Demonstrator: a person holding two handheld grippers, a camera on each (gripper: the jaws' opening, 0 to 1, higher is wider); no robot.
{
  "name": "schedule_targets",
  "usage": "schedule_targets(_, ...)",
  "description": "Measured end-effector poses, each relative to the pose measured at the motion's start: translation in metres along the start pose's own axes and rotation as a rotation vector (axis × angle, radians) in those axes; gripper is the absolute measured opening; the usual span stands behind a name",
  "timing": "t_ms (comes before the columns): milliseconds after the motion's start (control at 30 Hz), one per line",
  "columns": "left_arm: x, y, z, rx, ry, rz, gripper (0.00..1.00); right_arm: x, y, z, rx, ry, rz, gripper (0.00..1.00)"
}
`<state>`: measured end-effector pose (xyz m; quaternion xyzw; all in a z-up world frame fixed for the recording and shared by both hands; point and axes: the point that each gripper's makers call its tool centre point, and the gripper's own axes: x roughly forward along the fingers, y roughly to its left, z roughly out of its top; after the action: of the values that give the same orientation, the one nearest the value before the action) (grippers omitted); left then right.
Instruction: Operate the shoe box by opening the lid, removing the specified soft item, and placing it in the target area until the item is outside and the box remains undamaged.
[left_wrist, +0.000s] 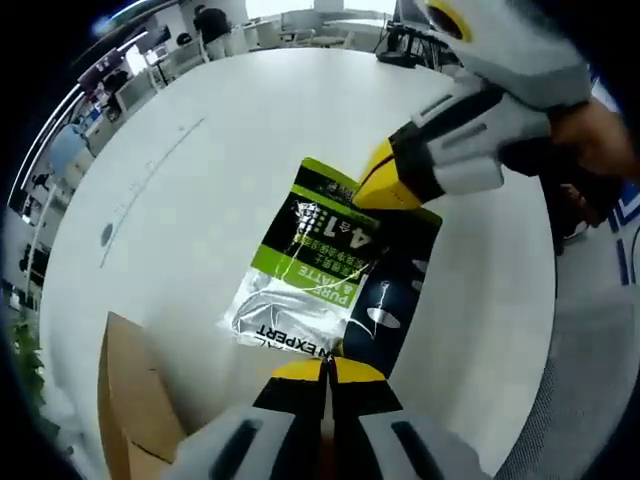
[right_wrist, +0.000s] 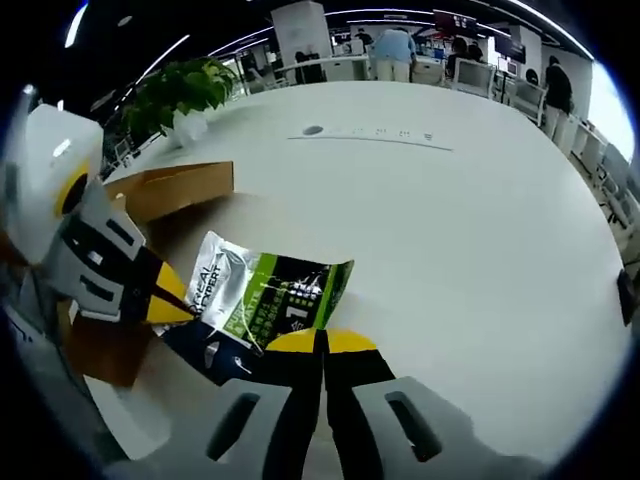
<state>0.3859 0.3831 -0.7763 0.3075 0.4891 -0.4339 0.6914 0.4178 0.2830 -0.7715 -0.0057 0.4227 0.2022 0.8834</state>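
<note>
Pouch (left_wrist: 315, 265): soft foil pack, green, silver and dark blue, held above the white bench (left_wrist: 220, 150) between my two claws. Left claw (left_wrist: 328, 368) pinches one edge, jaws closed; right claw (right_wrist: 322, 343) pinches the opposite edge. Light, crinkly, likely slippery; I judge edge seams the safest hold. Cardboard box (right_wrist: 170, 190) just beyond the left claw.

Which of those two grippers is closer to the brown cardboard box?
Left, as far as I can tell. The left gripper sits right beside the box, shut on one edge of the green packet. The right gripper holds the packet's opposite edge, farther from the box.
</note>
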Motion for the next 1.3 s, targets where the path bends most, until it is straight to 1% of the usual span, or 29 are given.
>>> schedule_targets(167,0.007,0.001,-0.004,0.003,0.009,-0.003,0.01,0.005,-0.001,-0.005,-0.023,0.025,-0.004,0.0)
schedule_targets(267,0.006,0.001,-0.002,0.009,0.009,-0.002,0.01,0.008,-0.003,-0.004,-0.041,0.03,-0.011,0.0)
schedule_targets(500,0.004,0.001,-0.008,-0.003,0.023,0.004,0.03,0.01,-0.002,-0.006,-0.047,0.042,-0.007,0.01)
schedule_targets(600,-0.002,-0.001,-0.008,-0.01,0.022,0.0,0.04,0.011,-0.001,-0.006,-0.079,0.05,-0.018,0.0)
schedule_targets(633,-0.003,-0.003,-0.008,-0.006,0.024,0.001,0.04,0.011,-0.002,-0.006,-0.083,0.049,-0.022,0.0)
schedule_targets(667,-0.006,-0.003,-0.01,0.016,0.029,0.008,0.04,0.011,-0.003,-0.005,-0.084,0.051,-0.025,0.0)
schedule_targets(700,-0.006,-0.003,-0.009,0.029,0.025,0.01,0.04,0.011,-0.003,-0.005,-0.081,0.052,-0.025,0.0)
schedule_targets(867,-0.013,0.0,-0.007,0.03,0.006,0.015,0.04,0.011,-0.006,-0.005,-0.068,0.055,-0.035,0.0)
schedule_targets(933,-0.016,0.001,-0.006,0.028,-0.003,0.017,0.04,0.011,-0.006,-0.006,-0.047,0.055,-0.042,0.0)
schedule_targets(1200,-0.024,0.001,-0.003,0.01,-0.04,0.016,0.05,0.009,-0.006,-0.008,-0.02,0.058,-0.063,0.0)
schedule_targets(1300,-0.026,0.001,-0.003,-0.007,-0.054,0.016,0.07,0.009,-0.006,-0.008,-0.013,0.056,-0.068,0.0)
